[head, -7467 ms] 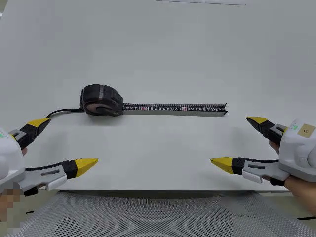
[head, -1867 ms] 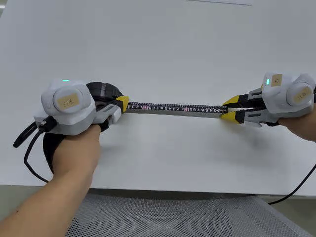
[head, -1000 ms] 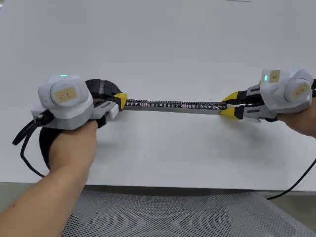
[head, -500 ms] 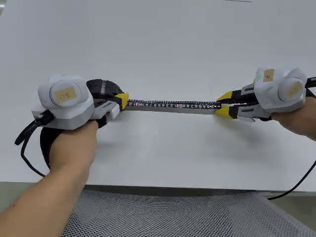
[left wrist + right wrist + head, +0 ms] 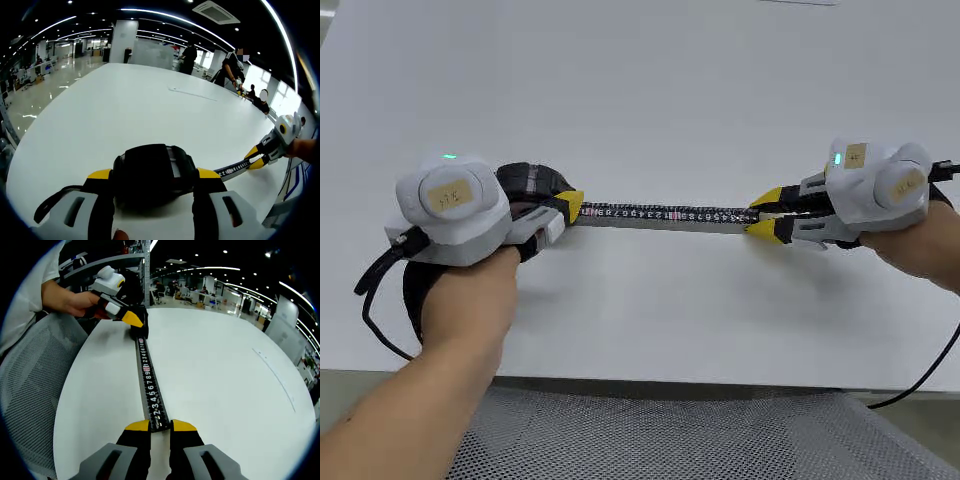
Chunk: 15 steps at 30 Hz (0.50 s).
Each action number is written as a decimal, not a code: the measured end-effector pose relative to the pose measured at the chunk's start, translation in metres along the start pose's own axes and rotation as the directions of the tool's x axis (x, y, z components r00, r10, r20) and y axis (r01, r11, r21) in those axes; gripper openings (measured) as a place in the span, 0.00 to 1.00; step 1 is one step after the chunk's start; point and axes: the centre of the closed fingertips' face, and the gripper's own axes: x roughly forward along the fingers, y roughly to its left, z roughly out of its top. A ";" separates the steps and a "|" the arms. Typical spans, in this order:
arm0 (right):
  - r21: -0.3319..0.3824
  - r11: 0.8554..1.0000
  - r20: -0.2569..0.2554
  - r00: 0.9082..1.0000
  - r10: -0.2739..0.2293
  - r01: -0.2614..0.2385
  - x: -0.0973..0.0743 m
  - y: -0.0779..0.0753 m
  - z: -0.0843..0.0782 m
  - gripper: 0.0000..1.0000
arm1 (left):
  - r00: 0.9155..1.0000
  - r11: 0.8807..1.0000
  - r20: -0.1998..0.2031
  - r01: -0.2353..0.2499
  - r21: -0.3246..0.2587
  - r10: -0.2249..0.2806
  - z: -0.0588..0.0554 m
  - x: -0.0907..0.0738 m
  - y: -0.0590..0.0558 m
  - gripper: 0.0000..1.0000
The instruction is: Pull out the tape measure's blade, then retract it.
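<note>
left gripper [image 5: 154,174]: jaws clamped on either side of the black tape measure case [image 5: 525,180], near the tabletop's [image 5: 650,90] front edge, left part | right gripper [image 5: 160,426]: pinching the blade [image 5: 149,385] at its tip | blade: extended, running right from the case, parallel to front edge

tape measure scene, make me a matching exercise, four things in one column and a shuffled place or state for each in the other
Column one
1. left claw
2. right claw
3. blade
4. table

Column two
A. stretched between the two claws, numbers facing up
B. shut on the blade's free end
C. white, lying under everything else
D. shut around the black case

Pairs: 1-D, 2-B, 3-A, 4-C
</note>
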 end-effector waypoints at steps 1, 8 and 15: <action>0.000 1.000 0.003 1.000 0.002 -0.002 0.001 0.000 0.002 0.10 | 1.000 1.000 0.000 0.001 -0.001 -0.001 0.000 0.000 0.000 0.59; -0.003 1.000 0.018 1.000 0.009 -0.009 0.007 0.001 0.010 0.10 | 1.000 1.000 0.001 0.004 -0.010 -0.004 0.001 0.000 0.000 0.59; -0.005 1.000 0.038 0.999 0.018 -0.018 0.015 0.001 0.020 0.10 | 1.000 1.000 0.006 0.007 -0.017 -0.006 0.001 0.000 0.000 0.59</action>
